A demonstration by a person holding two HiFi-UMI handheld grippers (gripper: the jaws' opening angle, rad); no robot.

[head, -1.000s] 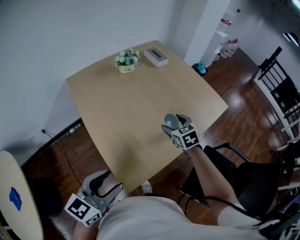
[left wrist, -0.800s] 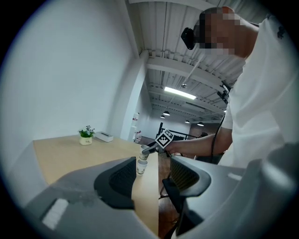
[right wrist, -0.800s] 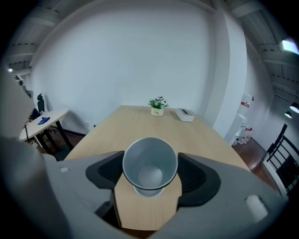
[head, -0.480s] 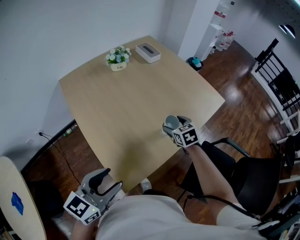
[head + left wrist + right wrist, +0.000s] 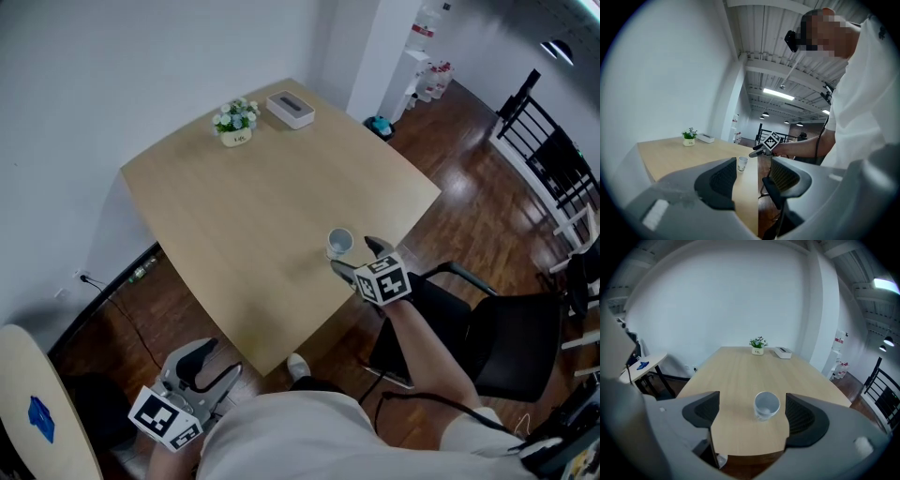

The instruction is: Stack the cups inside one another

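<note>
A small white cup (image 5: 338, 244) stands upright on the wooden table (image 5: 234, 216), close to its right front edge. My right gripper (image 5: 357, 259) hovers just behind the cup, open, and the cup stands free of its fingers. From the right gripper view the cup (image 5: 767, 405) sits a little ahead of that gripper (image 5: 751, 414), between the lines of its two spread jaws. My left gripper (image 5: 204, 367) hangs low at the near left, off the table, open and empty. The left gripper view looks past the left gripper (image 5: 751, 176) at the cup (image 5: 742, 163). Only one cup shows.
A small flower pot (image 5: 233, 123) and a white box (image 5: 290, 109) stand at the table's far edge. A black chair (image 5: 487, 337) is at the right beside the table. A round side table (image 5: 37, 412) with a blue item is at the lower left.
My right gripper, which was closed round the cup, has opened and drawn back toward me, leaving the cup on the table. The left gripper has hardly moved.
</note>
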